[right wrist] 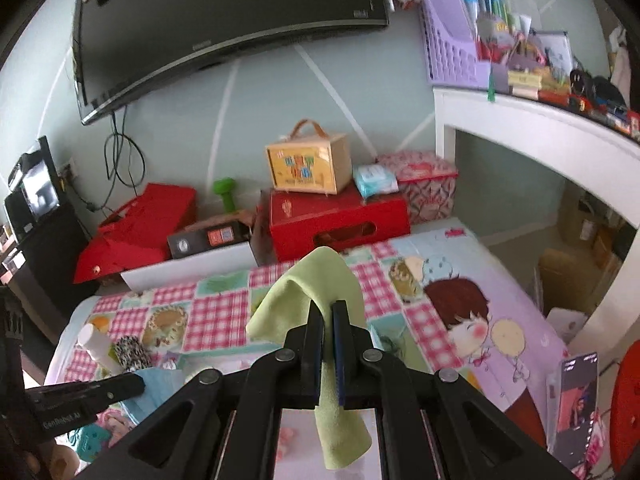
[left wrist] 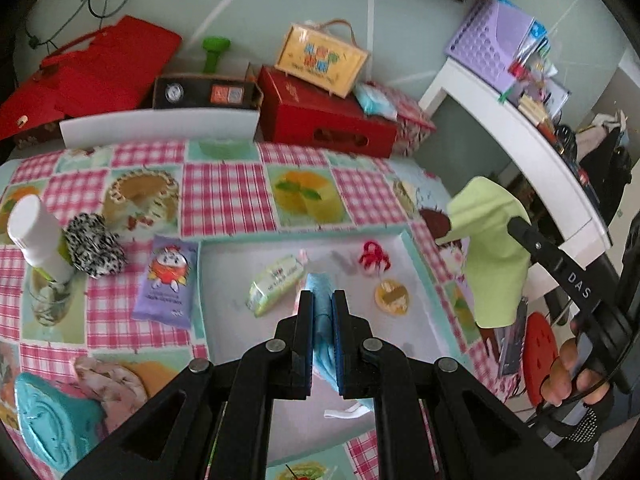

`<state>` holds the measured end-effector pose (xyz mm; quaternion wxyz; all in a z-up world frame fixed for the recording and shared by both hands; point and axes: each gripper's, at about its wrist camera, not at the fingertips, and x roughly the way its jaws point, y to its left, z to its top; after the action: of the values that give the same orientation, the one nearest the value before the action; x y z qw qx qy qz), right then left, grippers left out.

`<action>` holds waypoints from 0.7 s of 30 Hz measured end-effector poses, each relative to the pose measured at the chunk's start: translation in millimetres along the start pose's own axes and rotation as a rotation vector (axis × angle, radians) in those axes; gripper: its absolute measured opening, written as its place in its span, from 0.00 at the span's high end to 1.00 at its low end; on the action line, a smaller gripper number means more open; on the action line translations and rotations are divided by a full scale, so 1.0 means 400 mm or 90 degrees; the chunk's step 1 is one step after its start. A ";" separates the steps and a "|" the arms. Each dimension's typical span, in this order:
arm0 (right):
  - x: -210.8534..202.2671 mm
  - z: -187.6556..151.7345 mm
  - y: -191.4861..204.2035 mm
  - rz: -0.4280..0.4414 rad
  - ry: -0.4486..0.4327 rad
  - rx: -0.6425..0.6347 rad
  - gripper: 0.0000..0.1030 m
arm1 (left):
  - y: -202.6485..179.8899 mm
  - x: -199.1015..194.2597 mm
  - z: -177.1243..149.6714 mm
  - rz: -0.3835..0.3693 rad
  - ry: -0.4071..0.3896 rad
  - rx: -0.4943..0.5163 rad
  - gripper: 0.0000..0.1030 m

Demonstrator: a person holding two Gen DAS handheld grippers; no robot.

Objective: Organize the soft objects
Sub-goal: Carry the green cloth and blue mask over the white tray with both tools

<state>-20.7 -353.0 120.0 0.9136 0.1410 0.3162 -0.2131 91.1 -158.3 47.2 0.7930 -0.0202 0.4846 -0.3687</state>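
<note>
A blue face mask (left wrist: 323, 320) is pinched between the pads of the left gripper (left wrist: 323, 300), which is clenched on it above the white tray (left wrist: 224, 320); the mask hangs folded, with a white ear loop trailing at the tray's near edge. A light green cloth (right wrist: 308, 280) is clamped in the right gripper (right wrist: 328, 312) and is seen held up beyond the tray's right rim, clear of the table.

Inside the tray lie a green-and-white packet (left wrist: 276, 288), a red-and-white trinket (left wrist: 374, 258) and a small round yellow piece (left wrist: 392, 296). Just left of the tray lies a purple cartoon packet (left wrist: 168, 280), and farther left a black-and-white fuzzy item (left wrist: 94, 248) beside a white-capped bottle (left wrist: 36, 236).

The step is judged to be carrying both soft pieces for sorting. It would be done well if each is lowered until it rests on a bare part of the tray before it is let go, and if the trailing loop and the cloth's hanging end are kept from dragging the small pieces. The cloth should be brought in over the rim rather than swept across it.
</note>
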 end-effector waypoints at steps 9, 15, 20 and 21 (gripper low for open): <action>0.107 -0.054 0.034 -0.012 0.086 -0.036 0.95 | 0.031 0.078 -0.018 0.004 0.064 -0.017 0.92; 0.159 -0.085 0.054 -0.005 0.134 -0.055 0.95 | 0.069 0.116 -0.026 0.021 0.097 -0.038 0.92; 0.191 -0.107 0.070 -0.001 0.163 -0.070 0.95 | 0.091 0.145 -0.033 0.043 0.117 -0.052 0.92; 0.196 -0.109 0.072 -0.002 0.169 -0.072 0.95 | 0.093 0.151 -0.035 0.049 0.120 -0.052 0.92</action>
<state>26.2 -334.3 40.2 0.8700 0.1156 0.4459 -0.1757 116.9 -163.2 -20.0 0.7559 0.0010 0.5719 -0.3185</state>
